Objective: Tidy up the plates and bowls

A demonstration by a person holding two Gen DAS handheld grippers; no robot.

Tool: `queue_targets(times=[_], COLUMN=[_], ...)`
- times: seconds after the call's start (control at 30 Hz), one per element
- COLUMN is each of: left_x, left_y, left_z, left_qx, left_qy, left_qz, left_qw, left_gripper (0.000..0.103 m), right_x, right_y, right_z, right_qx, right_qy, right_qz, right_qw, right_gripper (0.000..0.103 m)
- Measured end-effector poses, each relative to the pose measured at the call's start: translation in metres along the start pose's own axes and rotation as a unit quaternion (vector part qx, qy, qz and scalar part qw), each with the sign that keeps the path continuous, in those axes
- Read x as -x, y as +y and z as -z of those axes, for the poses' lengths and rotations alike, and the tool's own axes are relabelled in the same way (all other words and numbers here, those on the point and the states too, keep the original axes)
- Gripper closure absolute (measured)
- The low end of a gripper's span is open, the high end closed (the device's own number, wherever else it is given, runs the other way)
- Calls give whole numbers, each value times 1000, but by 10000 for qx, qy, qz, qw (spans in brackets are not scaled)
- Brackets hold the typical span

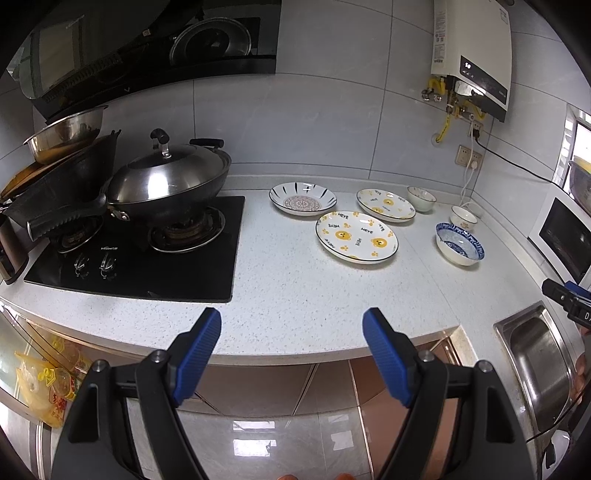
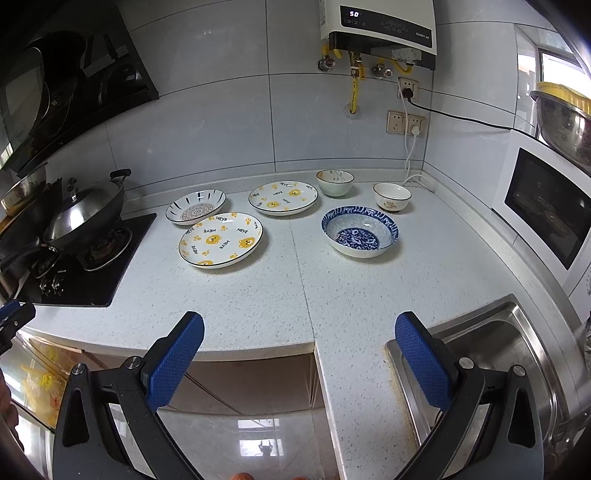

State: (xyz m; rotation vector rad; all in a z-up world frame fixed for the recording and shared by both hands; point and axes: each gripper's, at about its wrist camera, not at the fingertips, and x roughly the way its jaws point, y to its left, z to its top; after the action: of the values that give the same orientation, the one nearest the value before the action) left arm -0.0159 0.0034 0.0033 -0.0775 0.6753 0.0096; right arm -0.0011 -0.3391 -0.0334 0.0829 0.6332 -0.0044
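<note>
Three plates lie on the white counter: a near bear plate, a far bear plate, and a black-patterned plate. Three bowls stand to their right: a blue patterned bowl, a pale bowl and a small white bowl. My left gripper is open and empty at the counter's front edge. My right gripper is open and empty, also at the front edge.
A black gas hob with a lidded wok and stacked pans sits at the left. A steel sink is at the near right. A microwave stands at the far right. A water heater hangs on the wall.
</note>
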Motion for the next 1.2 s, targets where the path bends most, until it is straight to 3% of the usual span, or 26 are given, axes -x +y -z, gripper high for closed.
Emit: queue_targets(times=[0.53, 1.2], left_x=[2, -33], left_y=[3, 29], left_z=[4, -25], left_qx=[-24, -101], left_qy=[46, 138], left_qz=[51, 268], left_qw=[10000, 9995], left_gripper=[24, 24], right_x=[1, -12], right_y=[10, 28], right_z=[1, -4], right_qx=[-63, -159], right_qy=[27, 25], right_qz=[95, 270], right_qw=[9999, 9995], right_gripper=[1, 1])
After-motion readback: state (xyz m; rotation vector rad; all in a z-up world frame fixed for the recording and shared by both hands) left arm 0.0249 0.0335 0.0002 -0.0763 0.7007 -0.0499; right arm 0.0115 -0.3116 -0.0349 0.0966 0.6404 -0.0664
